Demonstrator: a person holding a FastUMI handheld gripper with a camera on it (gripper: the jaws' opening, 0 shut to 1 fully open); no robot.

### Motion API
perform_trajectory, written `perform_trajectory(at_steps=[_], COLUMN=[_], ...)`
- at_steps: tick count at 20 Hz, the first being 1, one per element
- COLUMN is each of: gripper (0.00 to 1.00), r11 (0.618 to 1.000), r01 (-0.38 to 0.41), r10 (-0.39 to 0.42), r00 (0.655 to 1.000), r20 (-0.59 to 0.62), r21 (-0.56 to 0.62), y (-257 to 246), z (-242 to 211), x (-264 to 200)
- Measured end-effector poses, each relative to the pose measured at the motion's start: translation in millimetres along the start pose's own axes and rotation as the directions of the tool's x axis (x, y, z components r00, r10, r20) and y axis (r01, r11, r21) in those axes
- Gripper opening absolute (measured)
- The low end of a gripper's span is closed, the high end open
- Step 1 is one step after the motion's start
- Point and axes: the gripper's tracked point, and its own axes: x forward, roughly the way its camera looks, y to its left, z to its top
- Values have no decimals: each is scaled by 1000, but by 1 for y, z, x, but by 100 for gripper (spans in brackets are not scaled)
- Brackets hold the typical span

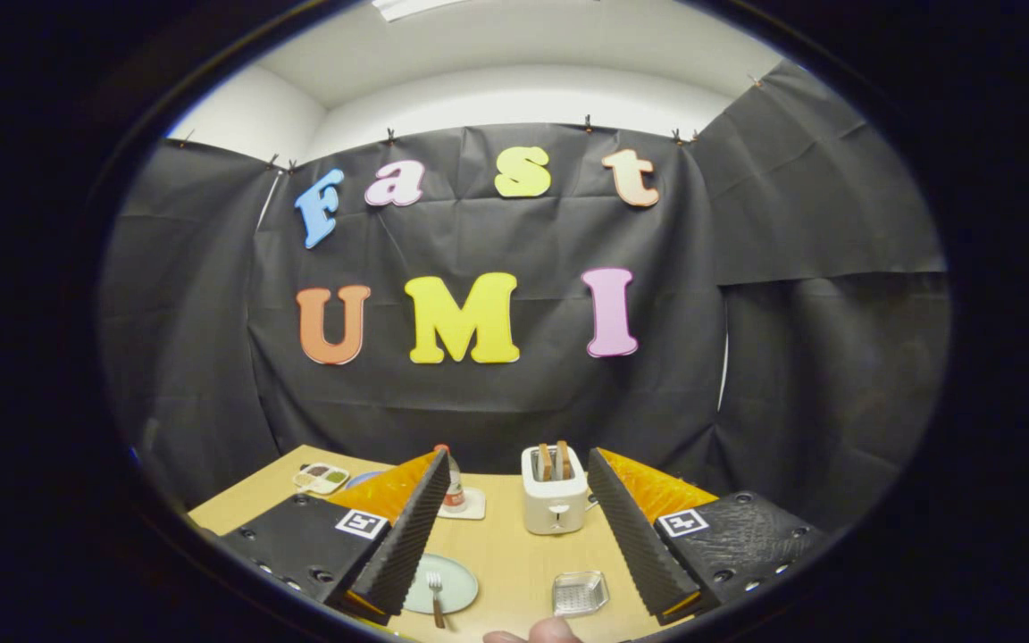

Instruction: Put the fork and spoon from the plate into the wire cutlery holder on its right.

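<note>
Wooden table (514, 554) — claw (514, 527) spread empty above plate (456, 580), fork (435, 597).

Wooden table (514, 558) bears plate (456, 585), holder (580, 593), toaster (554, 502).

A pale green round plate (452, 585) lies flat on the worktop with a silver fork (435, 597) resting across it, tines pointing away, while a low square wire cutlery holder (580, 593) sits apart to its right.
</note>
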Motion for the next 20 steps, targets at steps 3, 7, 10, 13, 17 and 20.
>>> perform_trajectory(at_steps=[3,7,10,13,17,20], gripper=[94,94,94,94,94,94], r11=[1000,999,998,996,993,987], r01=[-11,-35,-64,-85,-101,-155], r10=[11,34,62,78,87,138], r00=[1000,997,992,986,971,940], r20=[-21,-67,-110,-150,-224,-311], r21=[1,-8,-20,-41,-53,-33], y=[6,17,33,46,62,84], z=[-7,-24,-44,-65,-103,-145], x=[1,7,14,23,37,46])
